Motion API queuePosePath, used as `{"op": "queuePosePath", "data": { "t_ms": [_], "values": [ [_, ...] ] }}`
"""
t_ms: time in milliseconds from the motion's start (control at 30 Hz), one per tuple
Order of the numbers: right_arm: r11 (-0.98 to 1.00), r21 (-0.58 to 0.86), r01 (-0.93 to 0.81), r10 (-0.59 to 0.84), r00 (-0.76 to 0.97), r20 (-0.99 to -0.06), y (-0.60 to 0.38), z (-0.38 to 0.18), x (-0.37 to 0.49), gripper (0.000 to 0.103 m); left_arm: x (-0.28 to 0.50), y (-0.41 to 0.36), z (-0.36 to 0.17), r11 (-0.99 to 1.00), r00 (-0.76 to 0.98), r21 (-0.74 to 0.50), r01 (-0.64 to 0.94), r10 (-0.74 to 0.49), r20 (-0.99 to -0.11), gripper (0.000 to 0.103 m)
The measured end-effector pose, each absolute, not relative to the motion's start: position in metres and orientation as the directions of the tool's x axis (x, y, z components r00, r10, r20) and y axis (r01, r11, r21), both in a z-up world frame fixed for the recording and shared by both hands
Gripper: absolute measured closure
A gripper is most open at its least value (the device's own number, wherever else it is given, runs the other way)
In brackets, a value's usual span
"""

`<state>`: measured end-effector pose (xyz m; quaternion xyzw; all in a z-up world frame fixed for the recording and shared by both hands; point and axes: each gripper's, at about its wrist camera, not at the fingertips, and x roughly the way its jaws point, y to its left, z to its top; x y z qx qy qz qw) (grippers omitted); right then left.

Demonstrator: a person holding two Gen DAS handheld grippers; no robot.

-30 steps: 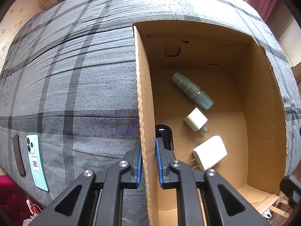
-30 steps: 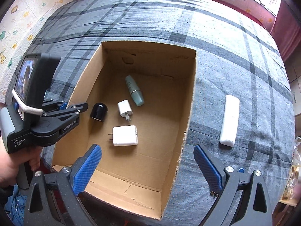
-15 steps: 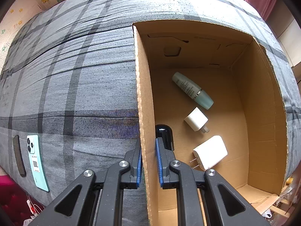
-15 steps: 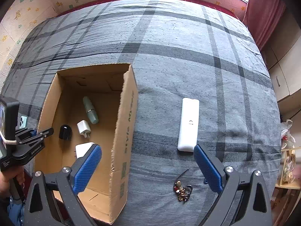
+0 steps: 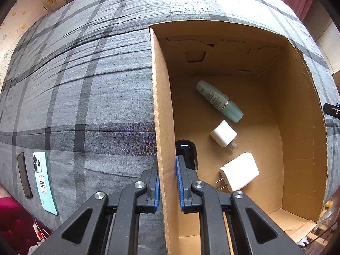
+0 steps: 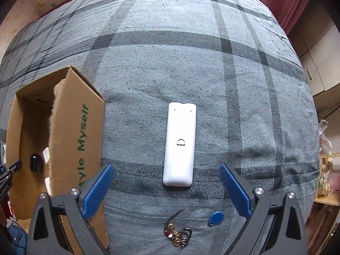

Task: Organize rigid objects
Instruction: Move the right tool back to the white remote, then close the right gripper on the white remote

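My left gripper (image 5: pixel 167 184) is shut on the left wall of the cardboard box (image 5: pixel 161 110), one jaw outside and one inside. In the box lie a green bottle (image 5: pixel 218 99), a small white charger (image 5: pixel 223 136), a large white charger (image 5: pixel 239 172) and a black cap (image 5: pixel 187 153). My right gripper (image 6: pixel 166 186) is open above the grey plaid bed. A white remote (image 6: pixel 180 143) lies back side up between and just beyond its jaws. The box (image 6: pixel 74 131) stands to the left in the right wrist view.
A mint phone (image 5: pixel 43 180) and a dark flat bar (image 5: pixel 24 174) lie on the bed left of the box. A key bunch (image 6: pixel 177 234) with a blue fob (image 6: pixel 215 217) lies near the bed's front edge, below the remote.
My right gripper has swung right, away from over the box, and now sits centred over the white remote and closer to it. My left gripper has kept still on the box wall.
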<state>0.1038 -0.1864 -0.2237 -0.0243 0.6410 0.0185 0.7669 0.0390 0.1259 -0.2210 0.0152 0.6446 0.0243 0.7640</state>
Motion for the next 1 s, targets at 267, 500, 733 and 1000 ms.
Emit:
{"op": "queuePosePath", "data": {
  "t_ms": [267,500,733,1000],
  "values": [
    [1.0,0.005,-0.025,0.008,0.117,-0.993,-0.203,-0.271,0.124,0.003,0.039,0.125,-0.221,0.998,0.165,0.063,-0.031,0.067,-0.984,0.089],
    [0.999,-0.024,-0.036,-0.02,0.085,-0.996,-0.206,-0.301,0.136,0.003,0.04,0.125,-0.221,0.997,0.161,0.062,-0.053,0.07,-0.984,0.089],
    [0.999,-0.03,-0.032,-0.028,0.062,-0.998,-0.206,-0.315,0.138,0.022,0.041,0.127,-0.222,0.996,0.158,0.061,-0.062,0.07,-0.985,0.089],
    [1.0,-0.013,-0.023,-0.012,0.066,-0.998,-0.202,-0.312,0.134,0.053,0.041,0.127,-0.223,0.996,0.155,0.058,-0.072,0.069,-0.986,0.089]
  ]
}}
